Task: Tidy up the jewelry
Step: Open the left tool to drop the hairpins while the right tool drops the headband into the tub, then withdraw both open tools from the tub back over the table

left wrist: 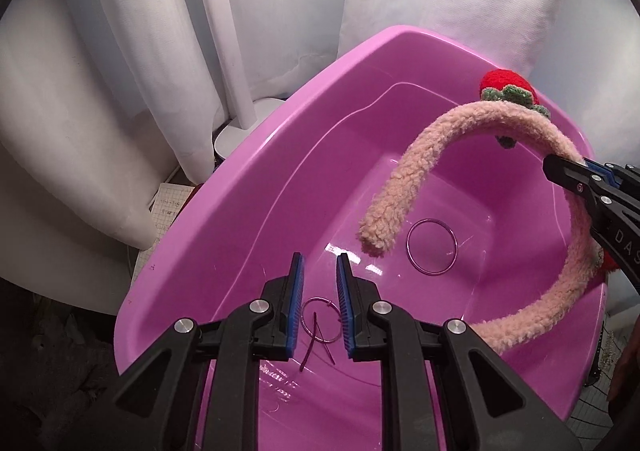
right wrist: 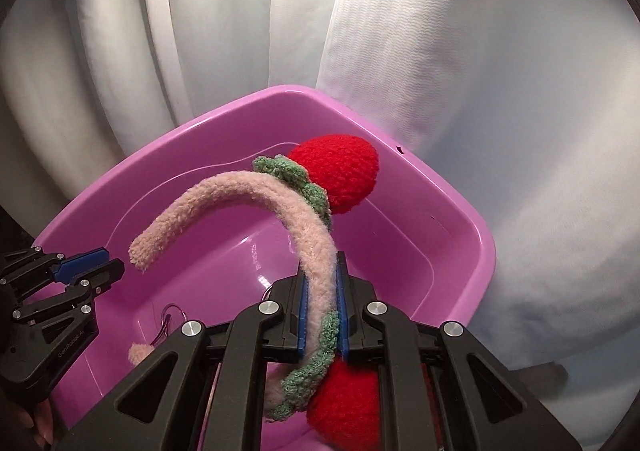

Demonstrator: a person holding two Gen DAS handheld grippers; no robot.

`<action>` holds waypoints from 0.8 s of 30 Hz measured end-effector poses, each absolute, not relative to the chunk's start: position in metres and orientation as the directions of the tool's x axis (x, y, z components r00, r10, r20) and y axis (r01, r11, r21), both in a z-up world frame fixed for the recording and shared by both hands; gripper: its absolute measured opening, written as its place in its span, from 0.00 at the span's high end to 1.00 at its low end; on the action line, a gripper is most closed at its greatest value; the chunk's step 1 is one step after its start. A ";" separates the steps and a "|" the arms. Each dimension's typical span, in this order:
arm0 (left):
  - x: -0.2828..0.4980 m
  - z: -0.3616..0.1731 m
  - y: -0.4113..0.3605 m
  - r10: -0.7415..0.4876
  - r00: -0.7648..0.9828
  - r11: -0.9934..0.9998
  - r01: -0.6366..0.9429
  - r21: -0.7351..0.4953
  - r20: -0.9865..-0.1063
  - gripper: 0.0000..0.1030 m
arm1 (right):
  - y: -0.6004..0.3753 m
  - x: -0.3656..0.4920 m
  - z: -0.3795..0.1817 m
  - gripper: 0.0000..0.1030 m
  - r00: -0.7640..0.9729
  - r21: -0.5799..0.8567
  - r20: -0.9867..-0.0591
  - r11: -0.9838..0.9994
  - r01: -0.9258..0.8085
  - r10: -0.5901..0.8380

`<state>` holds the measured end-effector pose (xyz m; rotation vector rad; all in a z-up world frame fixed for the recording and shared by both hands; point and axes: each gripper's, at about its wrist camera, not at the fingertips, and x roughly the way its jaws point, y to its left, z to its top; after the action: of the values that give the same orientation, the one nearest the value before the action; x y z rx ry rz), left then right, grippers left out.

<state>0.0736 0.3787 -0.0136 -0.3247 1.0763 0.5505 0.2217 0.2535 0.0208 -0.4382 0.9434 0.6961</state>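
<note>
**Inspector:** Your right tool (right wrist: 322, 305) is clenched on the fuzzy pink headband (right wrist: 316, 251), the band pinched between both blue pads (right wrist: 303, 315) just above a green knitted leaf collar. One red knitted strawberry (right wrist: 340, 171) sits at the top of the arch, a second (right wrist: 344, 403) hangs below the grip.

**Operator:** And where is the headband?

**Inspector:** You are holding it over the purple plastic tub (left wrist: 248, 187). From the left wrist view, one end (left wrist: 374, 239) hangs free above the tub floor; the other end runs down near the tub's near-right rim. Whether that end touches the tub, I cannot tell.

**Operator:** My left tool?

**Inspector:** Your left tool (left wrist: 320, 307) is released, jaws apart, grasping nothing, poised over the tub's near side. Between its pads you look down on a small ring (left wrist: 322, 321) with dark red strands (left wrist: 308, 347) trailing from it, lying on the tub floor.

**Operator:** Anything else inside?

**Inspector:** A larger thin bangle (left wrist: 432, 246) lies flat on the floor, just beside the free end of the headband. White cloth (left wrist: 120, 51) hangs behind the tub.
</note>
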 end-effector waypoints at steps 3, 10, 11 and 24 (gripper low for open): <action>0.073 -0.016 0.381 0.250 0.347 0.814 -0.581 0.002 -0.904 0.83 | 0.259 0.224 0.012 0.89 0.382 -0.051 -0.863 0.696 -0.716 0.331; 0.075 -0.015 0.382 0.257 0.318 0.811 -0.584 0.025 -0.913 0.64 | 0.268 0.228 0.011 0.31 0.382 -0.074 -0.870 0.681 -0.729 0.313; 0.076 -0.013 0.382 0.263 0.324 0.811 -0.585 0.026 -0.909 0.50 | 0.267 0.227 0.012 0.31 0.394 -0.086 -0.865 0.683 -0.726 0.309; 0.068 -0.001 0.374 0.320 0.347 0.804 -0.592 0.059 -0.882 0.22 | 0.256 0.216 0.020 0.31 0.432 -0.118 -0.848 0.687 -0.717 0.306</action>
<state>0.0685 0.3739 -0.0012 -0.2925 1.0625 0.6023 0.2163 0.2562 0.0199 -0.5105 0.9177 0.6726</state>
